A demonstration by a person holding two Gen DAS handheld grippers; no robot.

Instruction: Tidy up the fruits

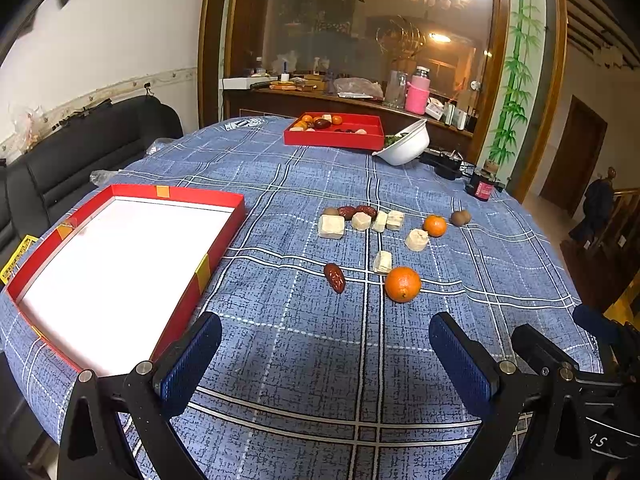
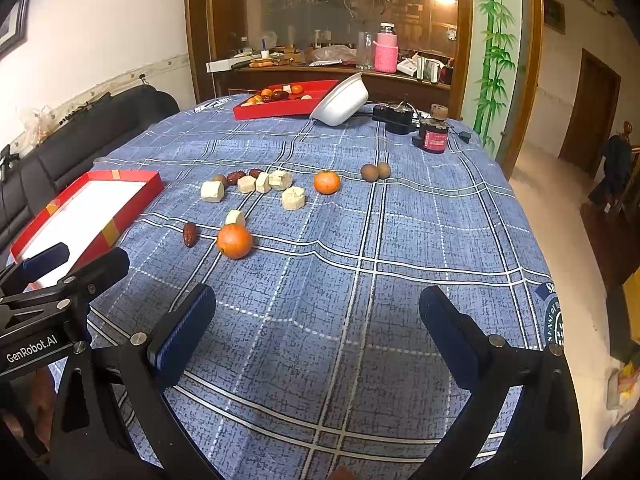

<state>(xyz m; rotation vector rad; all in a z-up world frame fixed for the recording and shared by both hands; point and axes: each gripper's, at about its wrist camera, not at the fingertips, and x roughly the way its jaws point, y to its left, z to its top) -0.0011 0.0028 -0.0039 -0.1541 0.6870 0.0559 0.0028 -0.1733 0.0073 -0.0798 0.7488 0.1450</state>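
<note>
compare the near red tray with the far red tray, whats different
The near red tray lies by the left side of the table, its white floor bare; the far red tray sits at the far edge and already holds oranges, dates and pale pieces. The near one has yellow tape patches on its rim; none show on the far one. A tilted white bowl leans at the far tray; nothing leans on the near one. Both are shallow, red and rectangular.

A woven blue checked cloth [image 1: 304, 344], matt and coarse-looking, covers the surface under both claws. Each claw has matt black arms with shiny metal bolts [image 1: 144, 367] and ribbed blue pads [image 2: 182, 336]. Left of the left claw lies a red cardboard box [image 1: 224, 232] with a smooth white lining. Ahead, an orange [image 1: 403, 284] has dimpled peel; a date [image 1: 334, 277] looks wrinkled and glossy.
</note>
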